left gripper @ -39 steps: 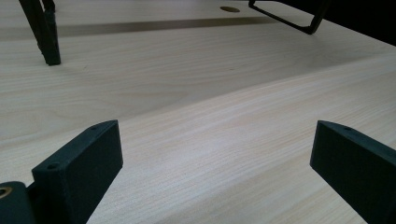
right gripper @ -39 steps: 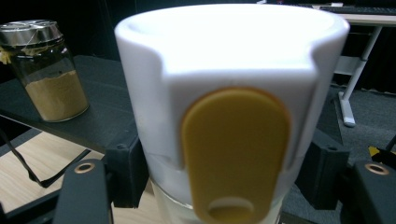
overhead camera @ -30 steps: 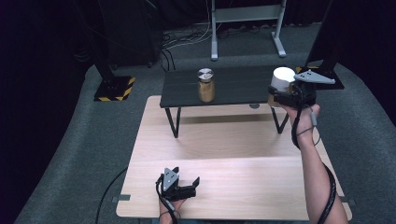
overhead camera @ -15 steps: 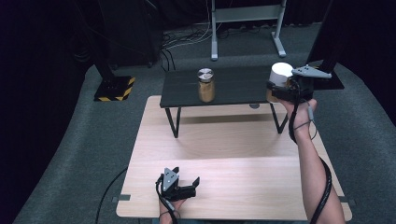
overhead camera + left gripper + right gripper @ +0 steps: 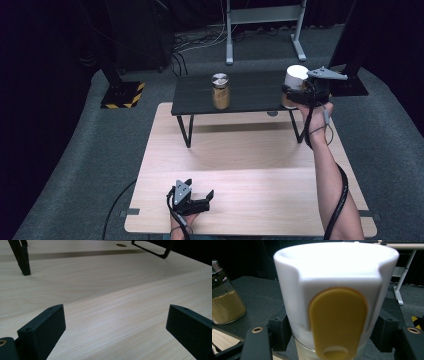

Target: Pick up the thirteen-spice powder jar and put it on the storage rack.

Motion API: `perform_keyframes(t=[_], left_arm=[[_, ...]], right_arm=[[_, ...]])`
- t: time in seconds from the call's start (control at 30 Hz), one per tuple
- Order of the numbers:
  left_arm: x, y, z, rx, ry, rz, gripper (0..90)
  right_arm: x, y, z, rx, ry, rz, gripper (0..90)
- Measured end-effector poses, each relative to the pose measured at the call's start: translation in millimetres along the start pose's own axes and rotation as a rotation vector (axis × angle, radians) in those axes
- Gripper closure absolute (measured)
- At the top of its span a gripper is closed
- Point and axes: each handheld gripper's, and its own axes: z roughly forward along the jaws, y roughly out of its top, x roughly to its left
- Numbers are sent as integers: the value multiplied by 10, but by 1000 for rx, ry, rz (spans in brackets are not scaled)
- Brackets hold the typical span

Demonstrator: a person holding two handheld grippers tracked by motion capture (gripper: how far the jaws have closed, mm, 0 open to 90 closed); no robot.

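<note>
So my right gripper [image 5: 292, 95] has its fingers [image 5: 279, 331] clamped on the white-lidded jar [image 5: 337, 302], one pad on each side just under the lid. The lid has a yellow flip tab [image 5: 338, 322] facing my camera, and below it the jar looks like clear glass. I'm holding it upright at the right end of the black shelf [image 5: 250, 92], which stands on legs on the far part of the wooden worktop [image 5: 250, 165]; can't tell if the jar's bottom is touching the shelf. Further left on that shelf sits a spice jar [image 5: 220, 91] with a metal cap and brownish powder inside, well apart from mine. My left gripper [image 5: 202, 200] is lying near the front edge of the worktop, fingers [image 5: 42, 330] spread wide apart with nothing but bare wood between them.
</note>
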Motion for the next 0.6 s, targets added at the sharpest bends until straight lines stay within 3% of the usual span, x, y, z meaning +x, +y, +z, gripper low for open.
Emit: perform_keyframes(t=[0.6], left_arm=[[10, 10, 4, 6, -6, 0, 24]], right_arm=[[-14, 13, 117, -8, -20, 3, 295]])
